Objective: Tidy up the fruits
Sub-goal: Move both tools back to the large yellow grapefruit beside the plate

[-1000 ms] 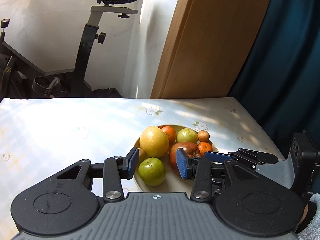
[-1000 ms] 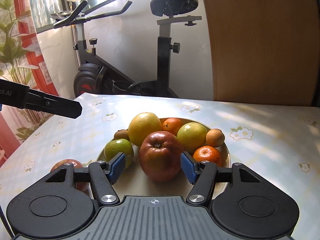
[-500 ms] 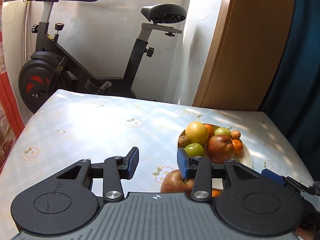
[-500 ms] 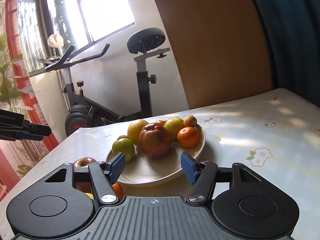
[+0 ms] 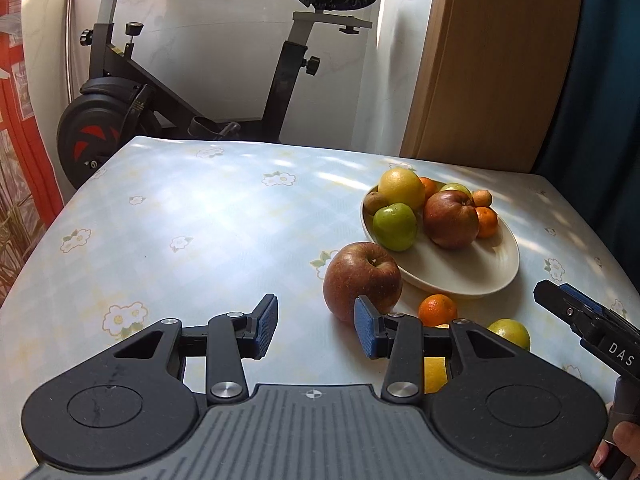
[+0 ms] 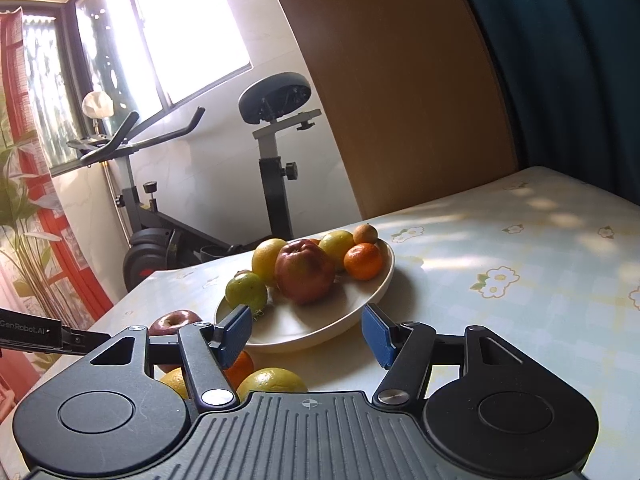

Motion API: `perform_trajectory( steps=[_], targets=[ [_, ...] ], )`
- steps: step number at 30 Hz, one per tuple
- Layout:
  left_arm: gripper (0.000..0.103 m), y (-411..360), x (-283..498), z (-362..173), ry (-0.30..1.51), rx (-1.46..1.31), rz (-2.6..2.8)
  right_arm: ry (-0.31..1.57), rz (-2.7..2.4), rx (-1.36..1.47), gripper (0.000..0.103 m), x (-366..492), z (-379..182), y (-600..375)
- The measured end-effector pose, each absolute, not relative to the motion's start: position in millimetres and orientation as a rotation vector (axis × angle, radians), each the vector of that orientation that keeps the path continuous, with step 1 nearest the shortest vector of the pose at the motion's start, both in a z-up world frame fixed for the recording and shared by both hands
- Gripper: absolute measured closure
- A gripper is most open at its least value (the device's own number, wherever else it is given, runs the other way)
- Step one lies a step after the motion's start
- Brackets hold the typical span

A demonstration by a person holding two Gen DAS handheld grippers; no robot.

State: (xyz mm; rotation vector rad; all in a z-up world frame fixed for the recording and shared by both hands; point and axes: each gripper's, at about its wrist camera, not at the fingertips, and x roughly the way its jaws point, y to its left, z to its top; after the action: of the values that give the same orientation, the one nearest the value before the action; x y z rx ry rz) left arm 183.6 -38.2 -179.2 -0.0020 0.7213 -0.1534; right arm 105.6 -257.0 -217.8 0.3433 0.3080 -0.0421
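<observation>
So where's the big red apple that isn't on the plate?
In the left wrist view the big red apple sits on the table, just left of the plate rim, with a small orange to its right.

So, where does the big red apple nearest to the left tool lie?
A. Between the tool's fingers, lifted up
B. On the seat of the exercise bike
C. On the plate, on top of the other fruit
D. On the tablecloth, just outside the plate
D: the big red apple rests on the tablecloth beside the rim of the plate, and the left tool is open and holds nothing.
</observation>
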Motion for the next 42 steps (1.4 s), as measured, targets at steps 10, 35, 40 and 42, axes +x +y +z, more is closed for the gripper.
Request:
perform_trajectory(
  steps=[10,35,40,42],
  targets=[
    [0.059,-18,182,-189,0.765,-0.067,-0.097,0.341,0.011,0.135,0.04,102,-210,-211],
    [0.059,14,169,-183,0.715,-0.134,-0.088,0.51,0.103,-0.003,0.04,100,-206,-142],
    [0.059,17,168,-183,0.711,-0.141,-0.093,0.544,0.124,0.001,0.04,101,-207,-137],
    [0.059,17,168,-183,0.71,-0.149,-0.095,0.567,0.122,-0.002,0.04,103,-210,-136]
  ],
)
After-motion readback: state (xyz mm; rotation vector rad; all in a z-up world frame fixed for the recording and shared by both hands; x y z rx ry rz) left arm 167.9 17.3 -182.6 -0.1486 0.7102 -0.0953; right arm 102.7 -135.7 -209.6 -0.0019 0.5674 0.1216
